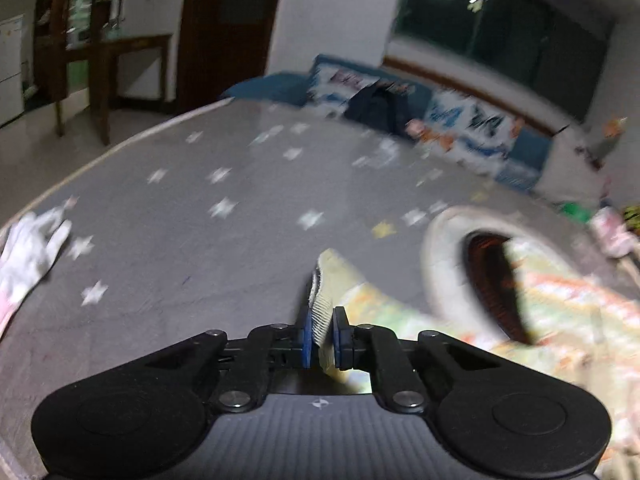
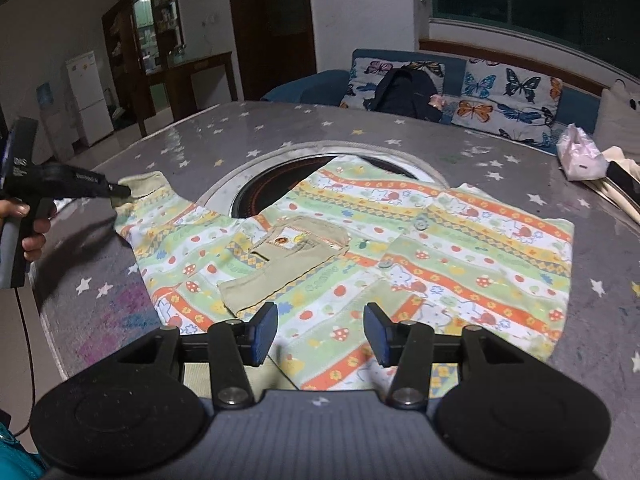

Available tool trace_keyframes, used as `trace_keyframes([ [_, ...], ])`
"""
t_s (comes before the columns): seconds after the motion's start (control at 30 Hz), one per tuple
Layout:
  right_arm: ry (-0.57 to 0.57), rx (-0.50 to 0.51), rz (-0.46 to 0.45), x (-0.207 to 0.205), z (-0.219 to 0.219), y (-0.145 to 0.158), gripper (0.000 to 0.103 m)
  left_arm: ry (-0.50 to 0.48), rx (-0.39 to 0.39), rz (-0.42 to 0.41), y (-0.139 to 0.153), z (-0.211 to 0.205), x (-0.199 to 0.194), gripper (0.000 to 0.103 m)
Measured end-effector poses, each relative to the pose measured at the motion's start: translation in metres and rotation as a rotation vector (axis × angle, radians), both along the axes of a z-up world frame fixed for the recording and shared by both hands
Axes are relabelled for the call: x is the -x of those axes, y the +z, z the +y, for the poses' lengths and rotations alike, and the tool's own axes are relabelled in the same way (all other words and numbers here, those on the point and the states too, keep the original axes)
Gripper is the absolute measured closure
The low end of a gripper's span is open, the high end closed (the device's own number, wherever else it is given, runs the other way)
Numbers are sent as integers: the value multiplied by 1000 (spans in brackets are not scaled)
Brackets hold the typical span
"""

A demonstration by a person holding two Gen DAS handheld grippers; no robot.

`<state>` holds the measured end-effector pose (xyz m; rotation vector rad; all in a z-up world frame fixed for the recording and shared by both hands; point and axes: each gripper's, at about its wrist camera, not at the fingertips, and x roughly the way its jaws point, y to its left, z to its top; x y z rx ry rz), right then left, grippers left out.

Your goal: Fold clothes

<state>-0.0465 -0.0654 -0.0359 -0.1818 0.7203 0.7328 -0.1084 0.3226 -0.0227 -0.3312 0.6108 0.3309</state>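
A: Report the garment position.

B: The child's patterned shirt point(image 2: 360, 248) lies spread flat on the grey star-print desk point(image 2: 208, 148), front side up. It partly covers the round dark recess point(image 2: 276, 188) at the desk centre. A beige collar point(image 2: 280, 264) and a chest pocket sit near the middle of the shirt.

A: State of the left gripper point(image 1: 322, 330)?

B: Its fingers point(image 1: 306, 336) pinch the ribbed beige cuff point(image 1: 320, 308) of one sleeve. In the right wrist view, the person's hand point(image 2: 28, 224) grips the handle of this tool at the shirt's left edge, with the cuff at the tip.

A: State of the right gripper point(image 2: 320, 330)?

B: Its fingers point(image 2: 264, 332) stand spread above the near hem of the shirt. No fabric is between the pads.

A: Other items?

B: A white cloth point(image 1: 32, 252) lies at the desk's left edge. A white plastic bag point(image 2: 580, 156) rests at the right. A butterfly-print sofa point(image 2: 500, 96) stands behind the desk, with a dark backpack point(image 2: 408, 92) on it.
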Motion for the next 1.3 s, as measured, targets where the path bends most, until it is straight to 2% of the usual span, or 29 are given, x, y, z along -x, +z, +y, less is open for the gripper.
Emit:
trace_keyframes([
  [0.23, -62, -37, -14, 3, -25, 4, 55, -230, 18, -150, 68, -74, -11, 92],
  [0.37, -102, -58, -18, 6, -44, 3, 55, -385, 49, -203, 92, -125, -19, 92],
  [0.5, -143, -77, -19, 9, -64, 2, 55, -544, 66, -220, 99, -181, -27, 92],
  [0.7, -210, -101, -11, 11, -92, 0, 55, -716, 68, -132, 72, -248, -43, 92],
  [0.87, -243, -103, -6, 11, -103, -2, 55, -779, 65, -43, 43, -273, -58, 86],
  [0.97, -260, -104, -6, 8, -105, -2, 55, -804, 38, -6, 29, -281, -59, 75],
  [1.03, -258, -103, -12, 8, -104, 1, 55, -823, 24, 3, 24, -279, -55, 62],
  [1.2, -232, -99, -26, 4, -94, 7, 55, -791, -18, -7, 21, -247, -41, 47],
  [1.3, -190, -88, -26, -1, -79, 6, 55, -734, -37, 24, 11, -221, -37, 46],
])
